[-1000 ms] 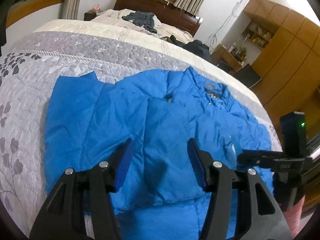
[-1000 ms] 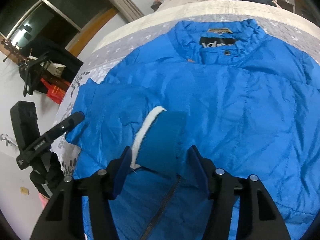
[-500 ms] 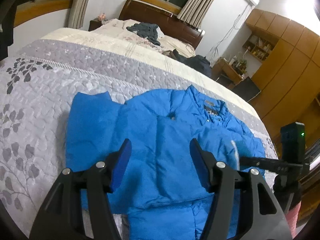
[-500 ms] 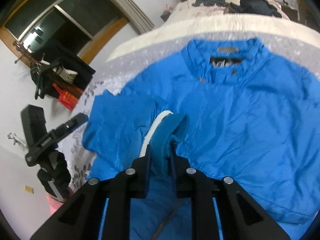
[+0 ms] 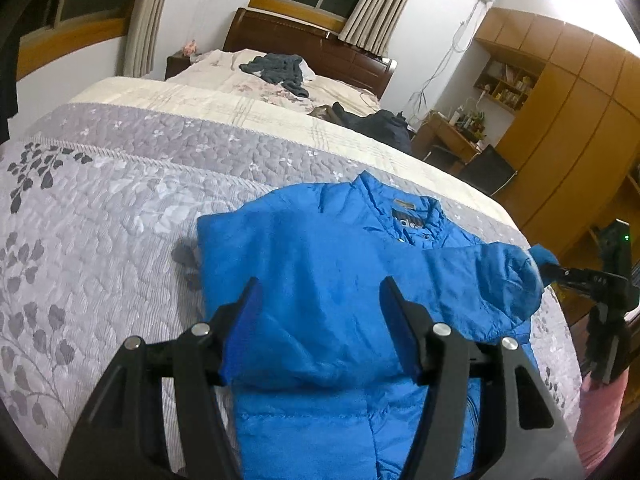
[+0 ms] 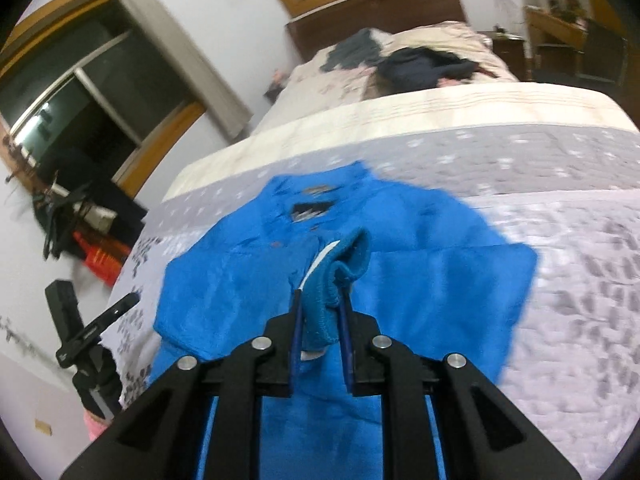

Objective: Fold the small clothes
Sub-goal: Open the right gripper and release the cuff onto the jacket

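A small blue padded jacket [image 5: 332, 264] lies front up on the grey quilted bed [image 5: 120, 220], collar toward the headboard. My left gripper [image 5: 320, 296] hovers open over its lower half with nothing between its fingers. In the left wrist view the sleeve [image 5: 504, 280] on the jacket's right side is humped up off the body. The right gripper does not show there. In the right wrist view my right gripper [image 6: 320, 300] is shut on that sleeve's blue cuff [image 6: 340, 264], whose white lining shows. The cuff is held up above the jacket [image 6: 432, 264].
A black tripod device [image 5: 604, 280] stands off the bed's right edge and another [image 6: 80, 332] off the left. Dark clothes [image 5: 276, 68] lie on the far bed near the wooden headboard. A wooden wardrobe [image 5: 568, 120] lines the right wall. The quilt [image 6: 560, 280] extends beyond the jacket.
My right gripper shut on the cuff and lifted it off the jacket, drawing the sleeve up. The left gripper stayed open and pulled back, so the jacket looks farther away.
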`<state>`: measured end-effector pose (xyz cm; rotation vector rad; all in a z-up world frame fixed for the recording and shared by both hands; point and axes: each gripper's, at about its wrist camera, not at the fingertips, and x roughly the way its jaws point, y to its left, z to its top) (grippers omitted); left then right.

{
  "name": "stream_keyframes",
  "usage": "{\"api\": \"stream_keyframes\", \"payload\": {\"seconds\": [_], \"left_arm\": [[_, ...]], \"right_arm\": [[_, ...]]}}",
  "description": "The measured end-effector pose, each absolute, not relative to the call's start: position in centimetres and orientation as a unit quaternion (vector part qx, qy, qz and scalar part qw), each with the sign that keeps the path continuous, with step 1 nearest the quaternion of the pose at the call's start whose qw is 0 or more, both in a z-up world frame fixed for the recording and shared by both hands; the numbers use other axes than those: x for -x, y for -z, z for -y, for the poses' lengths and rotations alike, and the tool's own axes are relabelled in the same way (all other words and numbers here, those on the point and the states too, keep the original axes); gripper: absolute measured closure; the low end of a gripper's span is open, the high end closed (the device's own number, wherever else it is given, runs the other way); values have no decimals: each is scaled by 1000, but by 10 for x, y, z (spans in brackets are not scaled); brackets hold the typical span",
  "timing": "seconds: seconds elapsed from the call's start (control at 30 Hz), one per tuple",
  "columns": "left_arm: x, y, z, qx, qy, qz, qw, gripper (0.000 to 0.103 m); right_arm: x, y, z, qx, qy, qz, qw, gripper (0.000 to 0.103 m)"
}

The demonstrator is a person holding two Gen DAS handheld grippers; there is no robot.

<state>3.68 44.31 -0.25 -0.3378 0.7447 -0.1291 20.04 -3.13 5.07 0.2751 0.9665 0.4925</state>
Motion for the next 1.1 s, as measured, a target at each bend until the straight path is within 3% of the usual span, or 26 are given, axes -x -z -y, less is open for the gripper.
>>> {"api": "stream_keyframes", "payload": {"seconds": [0.2,0.63,0.8,0.87,1.1], "left_arm": [[-47,8,-428,143,66,-375,914,43],[-76,54,-420,122,51,-429,894,43],[-78,53,-418,119,45,-433,892,43],[-76,46,-418,120,41,-432,893,43],[-67,4,-393,120,79,-392,909,43]], "right_arm": [[-203,-41,62,-150,-213,-460,849,87],[-217,37,71,-160,-177,-526,816,86],[-212,31,63,-127,-169,-529,822,82],[-207,22,62,-113,-157,-527,828,75],[-187,-25,38,-81,-175,-473,859,74]]}}
